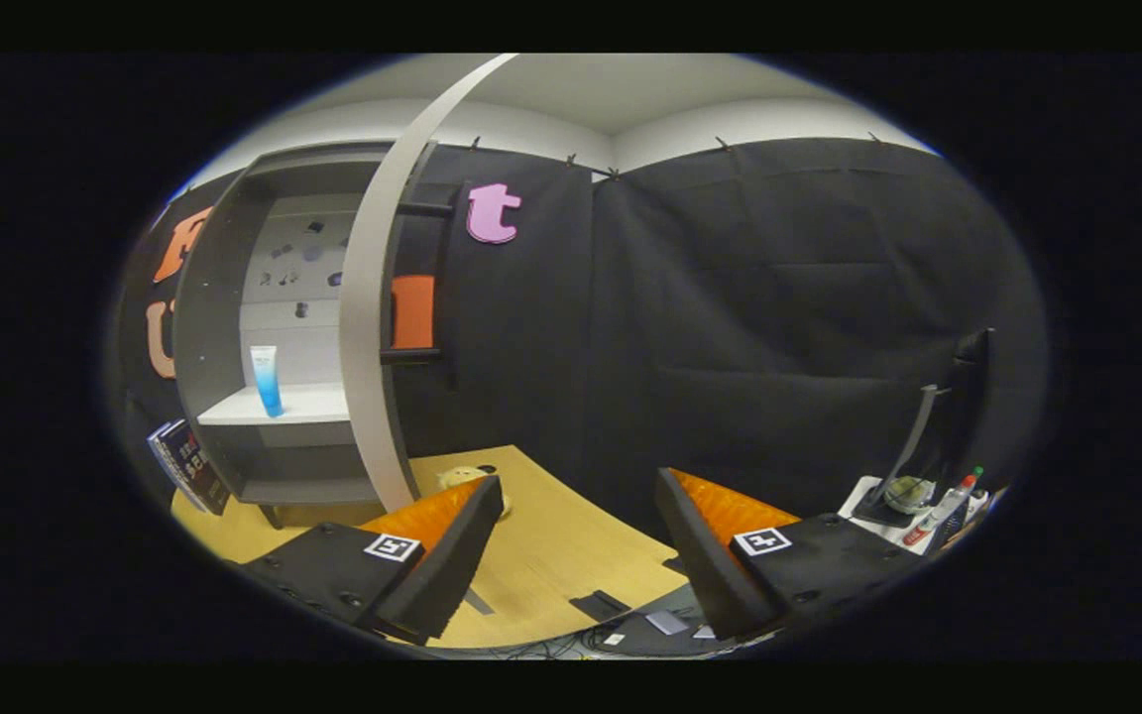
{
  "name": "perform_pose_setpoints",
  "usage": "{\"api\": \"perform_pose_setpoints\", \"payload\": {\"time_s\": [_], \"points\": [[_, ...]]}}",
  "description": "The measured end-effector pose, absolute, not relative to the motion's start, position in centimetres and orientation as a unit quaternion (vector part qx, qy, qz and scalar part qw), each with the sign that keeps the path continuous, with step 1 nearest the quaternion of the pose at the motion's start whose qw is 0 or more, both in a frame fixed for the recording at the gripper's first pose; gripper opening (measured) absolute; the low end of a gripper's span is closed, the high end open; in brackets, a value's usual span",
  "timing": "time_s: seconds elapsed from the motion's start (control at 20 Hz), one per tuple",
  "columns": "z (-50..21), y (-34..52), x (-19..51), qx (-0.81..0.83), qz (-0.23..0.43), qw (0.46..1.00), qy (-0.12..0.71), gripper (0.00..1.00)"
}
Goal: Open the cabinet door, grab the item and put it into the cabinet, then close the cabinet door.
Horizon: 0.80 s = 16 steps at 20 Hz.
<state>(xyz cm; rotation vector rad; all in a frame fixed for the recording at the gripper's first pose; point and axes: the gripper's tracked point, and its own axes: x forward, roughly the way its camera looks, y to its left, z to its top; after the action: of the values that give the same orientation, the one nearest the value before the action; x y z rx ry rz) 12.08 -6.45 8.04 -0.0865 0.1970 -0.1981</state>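
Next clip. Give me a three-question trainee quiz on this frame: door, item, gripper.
1. True or false: the cabinet door is shut.
2. Where is the blue tube? A) between the fingers B) upright on a cabinet shelf C) lying on the wooden table
3. Fill in: the gripper is ____, holding nothing.

Key: 1 false, it stands open. 2 B. 3 open.
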Motion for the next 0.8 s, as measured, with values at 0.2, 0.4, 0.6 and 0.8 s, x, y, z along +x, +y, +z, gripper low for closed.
{"api": "perform_pose_setpoints", "payload": {"time_s": [0.2, 0.4, 0.6, 0.8], "points": [[7.6, -5.8, 12.5, -0.042, -0.089, 0.991, 0.096, 0.95], [7.5, -5.3, 12.3, -0.042, -0.084, 0.991, 0.097, 0.94], [7.3, -4.0, 11.6, -0.035, -0.087, 0.991, 0.097, 0.94], [6.6, -1.0, 10.8, 0.006, -0.066, 0.993, 0.096, 0.93]]}}
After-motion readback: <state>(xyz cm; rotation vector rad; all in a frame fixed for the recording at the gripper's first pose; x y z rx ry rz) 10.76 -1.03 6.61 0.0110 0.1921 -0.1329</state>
